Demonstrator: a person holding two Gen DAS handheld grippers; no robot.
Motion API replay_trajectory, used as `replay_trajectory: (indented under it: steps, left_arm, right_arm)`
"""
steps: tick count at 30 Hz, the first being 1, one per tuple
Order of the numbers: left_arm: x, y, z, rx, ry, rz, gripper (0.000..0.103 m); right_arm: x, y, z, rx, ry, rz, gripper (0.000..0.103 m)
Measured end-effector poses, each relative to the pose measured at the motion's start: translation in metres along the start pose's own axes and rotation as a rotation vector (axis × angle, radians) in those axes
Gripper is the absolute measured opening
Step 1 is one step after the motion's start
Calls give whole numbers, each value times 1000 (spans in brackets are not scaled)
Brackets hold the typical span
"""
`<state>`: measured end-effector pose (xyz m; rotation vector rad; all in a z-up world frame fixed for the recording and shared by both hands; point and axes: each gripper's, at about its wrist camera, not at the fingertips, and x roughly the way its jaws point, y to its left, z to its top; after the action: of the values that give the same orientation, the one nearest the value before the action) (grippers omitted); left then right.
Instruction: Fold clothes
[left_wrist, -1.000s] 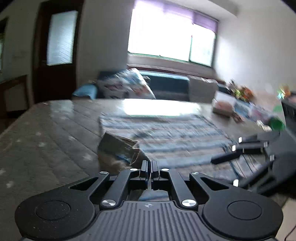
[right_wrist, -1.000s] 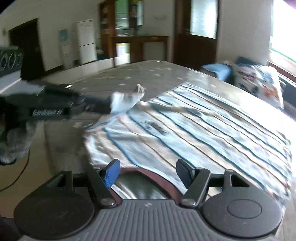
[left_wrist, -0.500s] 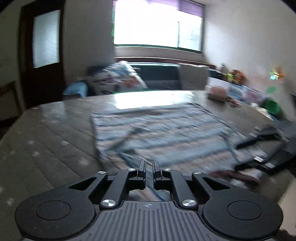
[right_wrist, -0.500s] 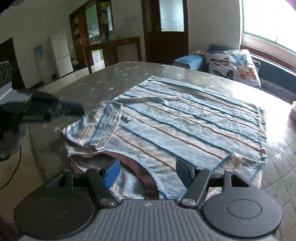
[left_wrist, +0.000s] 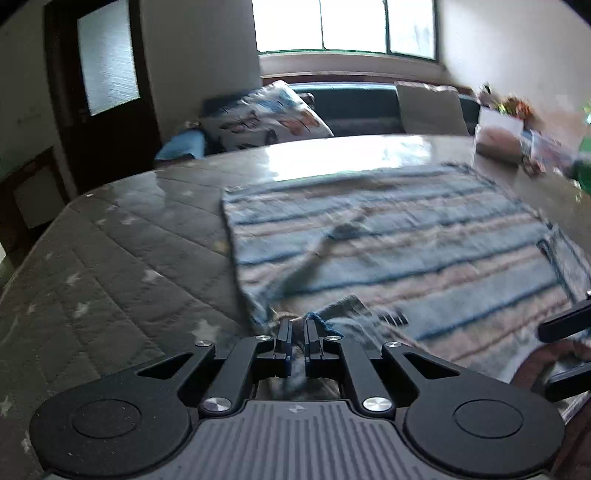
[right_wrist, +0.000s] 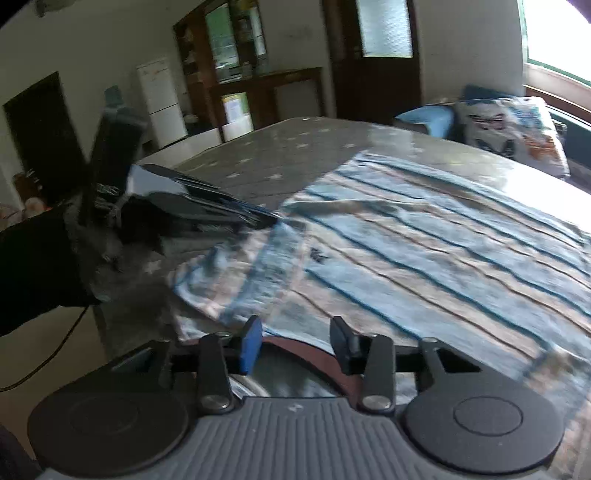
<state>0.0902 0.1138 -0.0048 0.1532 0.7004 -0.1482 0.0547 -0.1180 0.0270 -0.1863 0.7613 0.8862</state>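
Observation:
A blue, tan and white striped shirt lies spread flat on a grey quilted surface. One sleeve is folded in over the body. My left gripper sits at the shirt's near-left edge, its fingers a narrow gap apart with cloth showing in the gap. From the right wrist its tips touch the folded sleeve's edge. My right gripper stands open just over the maroon collar, with nothing between its fingers. It shows at the right edge of the left wrist view.
A butterfly pillow and a dark sofa lie beyond the far edge. A box and small clutter sit at the far right corner. A white fridge and wooden cabinet stand behind the left side.
The left gripper carried the lifted sleeve over the shirt, let it drop folded, drew away, and has come back to the shirt's edge. The right gripper stayed open at the collar.

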Motion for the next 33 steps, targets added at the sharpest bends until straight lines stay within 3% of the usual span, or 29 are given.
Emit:
replay_trajectory:
  steps: [4, 8, 11, 20, 27, 33]
  left_arm:
    - [-6, 1, 0, 12, -16, -11, 7]
    - [-7, 3, 1, 10, -22, -7, 8]
    - [-6, 5, 2, 10, -20, -6, 8]
    - [-5, 0, 1, 29, -19, -13, 8]
    - [-21, -11, -14, 66, -18, -25, 8]
    - [-41, -37, -33, 163, -34, -30, 16]
  right_arm:
    - [21, 14, 6, -18, 30, 49, 27]
    - [38, 25, 6, -30, 65, 75, 8]
    - [38, 31, 5, -43, 68, 75, 4]
    - [38, 37, -2, -43, 83, 87, 4]
    - [10, 28, -1, -26, 25, 62, 9]
    - [-25, -11, -17, 64, 5, -88, 10]
